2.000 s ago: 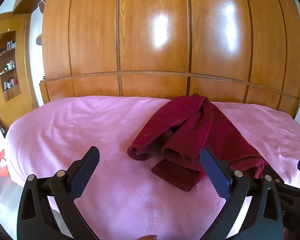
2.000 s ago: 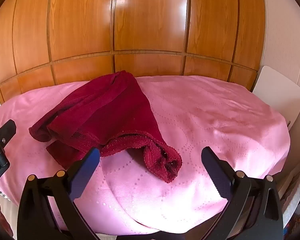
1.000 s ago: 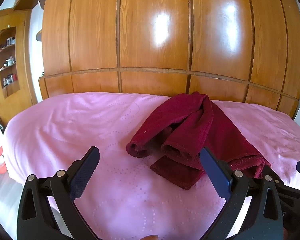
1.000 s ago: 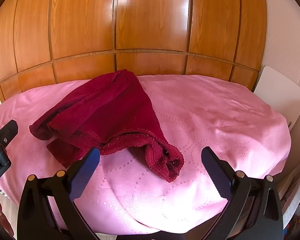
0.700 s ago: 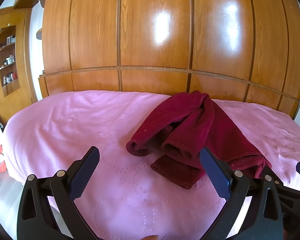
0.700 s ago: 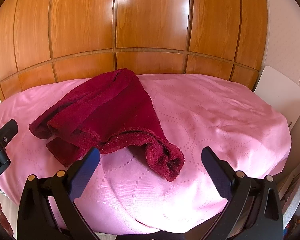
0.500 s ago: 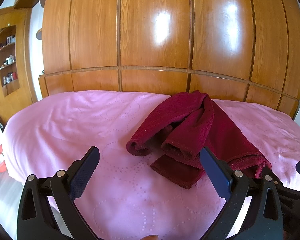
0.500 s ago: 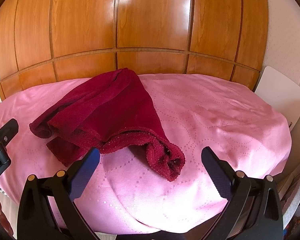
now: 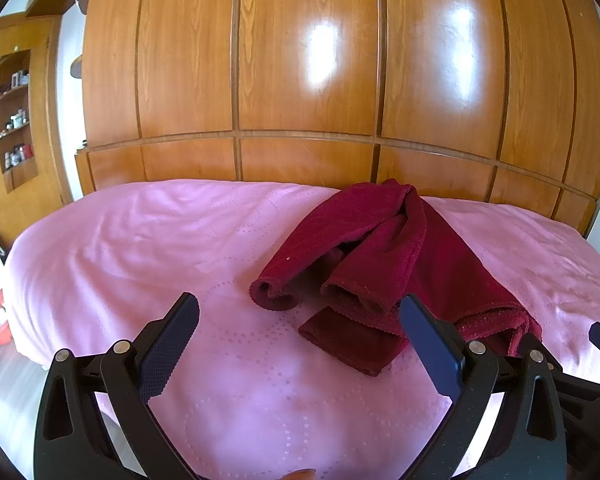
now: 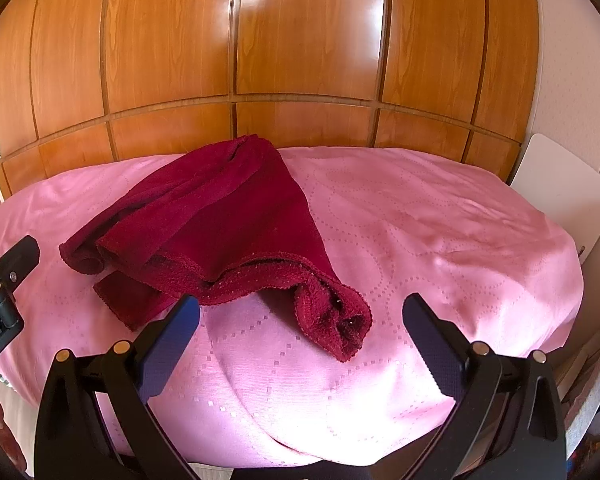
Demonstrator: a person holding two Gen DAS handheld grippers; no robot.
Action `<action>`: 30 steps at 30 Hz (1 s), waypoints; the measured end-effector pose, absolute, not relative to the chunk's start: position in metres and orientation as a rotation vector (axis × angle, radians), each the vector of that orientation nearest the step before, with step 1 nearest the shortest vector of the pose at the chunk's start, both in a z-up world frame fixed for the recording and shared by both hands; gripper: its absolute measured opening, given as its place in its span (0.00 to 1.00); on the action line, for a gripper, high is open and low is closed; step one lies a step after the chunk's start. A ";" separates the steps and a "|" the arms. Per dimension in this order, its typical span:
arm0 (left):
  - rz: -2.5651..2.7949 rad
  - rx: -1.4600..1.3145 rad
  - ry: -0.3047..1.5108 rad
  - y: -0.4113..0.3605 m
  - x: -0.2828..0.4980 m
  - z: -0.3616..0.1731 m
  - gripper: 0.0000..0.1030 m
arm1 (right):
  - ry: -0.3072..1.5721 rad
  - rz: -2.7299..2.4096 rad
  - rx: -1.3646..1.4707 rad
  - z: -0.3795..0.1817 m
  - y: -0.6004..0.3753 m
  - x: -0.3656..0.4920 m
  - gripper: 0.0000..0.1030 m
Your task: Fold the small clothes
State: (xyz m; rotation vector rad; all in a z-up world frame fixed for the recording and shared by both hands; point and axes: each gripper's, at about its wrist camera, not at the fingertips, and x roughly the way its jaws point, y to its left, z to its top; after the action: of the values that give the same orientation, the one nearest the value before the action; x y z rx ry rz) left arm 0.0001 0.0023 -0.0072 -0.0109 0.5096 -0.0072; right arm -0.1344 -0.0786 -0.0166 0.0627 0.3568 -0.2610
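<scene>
Grippers held low at the near edge of a bed covered by a pink quilted bedspread (image 9: 112, 248), both pointing toward the glossy wooden panelled wall (image 9: 308, 80) at the far side. The left gripper (image 9: 300, 312) has its jaws spread wide and holds nothing; the right gripper (image 10: 300, 312) is likewise spread and empty. A crumpled dark red terry-cloth garment (image 9: 384, 248) lies on the bedspread ahead of both tools, untouched — right of centre in the left wrist view, left of centre in the right wrist view (image 10: 220, 232). Only the left view shows a wooden shelf niche with small bottles (image 9: 16, 120) at far left; only the right view shows a white flat panel (image 10: 564, 196) leaning at the bed's right edge and the garment's rolled near end.
</scene>
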 end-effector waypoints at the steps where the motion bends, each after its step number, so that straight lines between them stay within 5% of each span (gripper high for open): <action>1: -0.007 -0.011 0.510 0.002 0.000 -0.008 0.97 | 0.357 -0.261 0.063 -0.017 -0.079 -0.134 0.98; 30: -0.003 -0.033 0.543 0.005 0.004 -0.013 0.97 | 0.387 -0.258 0.063 -0.023 -0.082 -0.128 0.98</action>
State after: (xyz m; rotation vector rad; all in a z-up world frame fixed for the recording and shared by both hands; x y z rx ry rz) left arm 0.0045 0.0046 -0.0135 -0.0326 0.5431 -0.0035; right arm -0.1279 -0.0820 -0.0228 0.0630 0.3867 -0.2585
